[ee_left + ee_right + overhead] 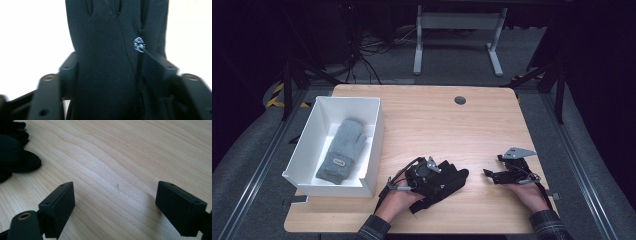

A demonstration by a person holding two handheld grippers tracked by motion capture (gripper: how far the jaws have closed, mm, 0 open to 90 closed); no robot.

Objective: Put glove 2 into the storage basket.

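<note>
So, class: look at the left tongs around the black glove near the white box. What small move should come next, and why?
Probably finish closing the left tongs on the black glove, then lift. The glove already lies between the jaws, a grey mitten sits in the white box, and the right tongs rest open on the table.

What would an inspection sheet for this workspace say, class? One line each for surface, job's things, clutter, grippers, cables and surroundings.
Surface: wooden table, with a round grommet hole.
Job's things: black glove between the left gripper's fingers; grey mitten lying in the white box.
Clutter: nothing seen.
Grippers: left gripper shut on the black glove; right gripper open over bare wood.
Cables: tangle on the floor beyond the table.
Surroundings: grey carpet, white desk frame, dark background.
</note>
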